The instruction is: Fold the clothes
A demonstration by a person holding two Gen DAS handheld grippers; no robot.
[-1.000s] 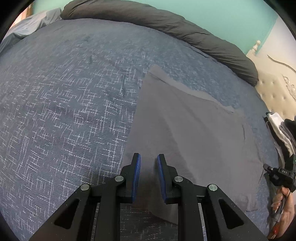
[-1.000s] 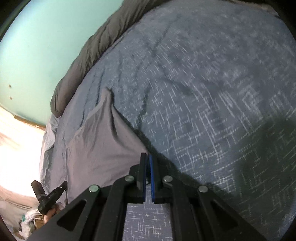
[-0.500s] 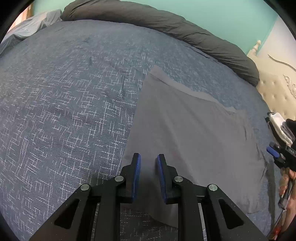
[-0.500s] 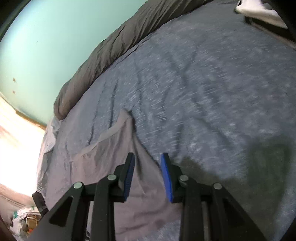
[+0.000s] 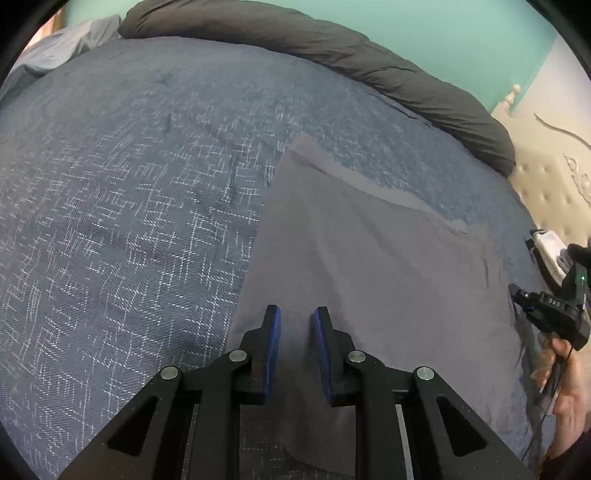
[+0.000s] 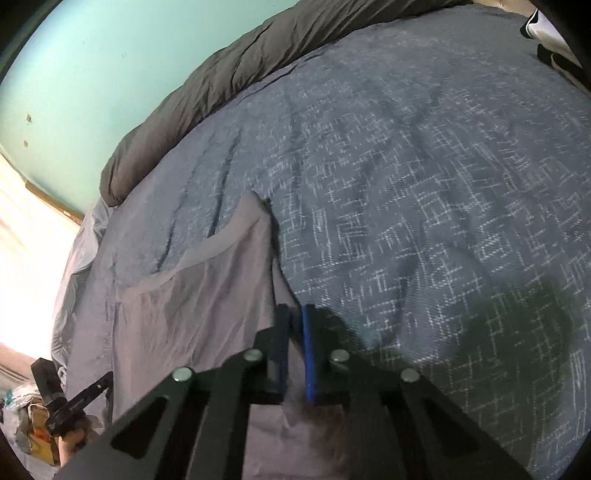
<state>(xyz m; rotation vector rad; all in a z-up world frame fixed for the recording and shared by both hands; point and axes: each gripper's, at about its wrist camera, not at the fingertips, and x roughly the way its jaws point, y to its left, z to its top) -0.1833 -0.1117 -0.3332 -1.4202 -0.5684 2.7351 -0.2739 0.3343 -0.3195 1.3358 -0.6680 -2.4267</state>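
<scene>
Teal wall (image 5: 443, 33) behind a blue-patterned bed (image 5: 110, 221), cream headboard (image 5: 546, 177).

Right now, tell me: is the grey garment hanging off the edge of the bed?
No, the grey garment lies spread flat on the blue bedspread.

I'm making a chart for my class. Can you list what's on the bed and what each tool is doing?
surface: blue patterned bedspread
garment: grey cloth, lying mostly flat on it
left tool: open, above the cloth's near edge, holding nothing
right tool: just closed, pinching the cloth's right edge
far side: dark grey duvet rolled along the teal wall
</scene>
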